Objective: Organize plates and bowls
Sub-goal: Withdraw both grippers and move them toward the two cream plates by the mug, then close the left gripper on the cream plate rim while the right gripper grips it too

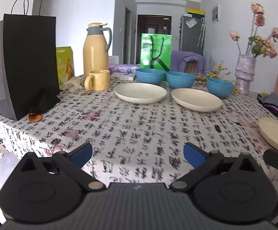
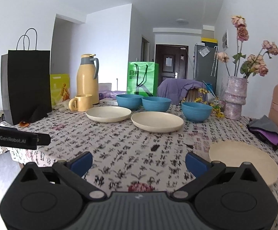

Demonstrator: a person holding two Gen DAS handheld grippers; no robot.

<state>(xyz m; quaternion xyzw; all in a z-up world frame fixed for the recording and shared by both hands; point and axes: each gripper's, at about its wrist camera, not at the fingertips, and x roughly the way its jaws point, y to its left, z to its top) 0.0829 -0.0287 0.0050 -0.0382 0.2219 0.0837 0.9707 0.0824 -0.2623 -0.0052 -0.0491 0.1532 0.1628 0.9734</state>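
Both tools (image 1: 138,153) (image 2: 139,162) wide, empty above tabletop (image 1: 119,126); bowls (image 1: 180,79) and two plates (image 1: 140,92) just before green bag (image 1: 155,50), third plate (image 2: 242,160) whole only from right wrist.

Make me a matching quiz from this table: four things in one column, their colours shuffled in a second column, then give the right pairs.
Things:
1. bowls
2. thermos
3. tall paper bag
4. vase

Colours:
A. black
B. pinkish
C. blue
D. yellow

Pairs: 1-C, 2-D, 3-A, 4-B
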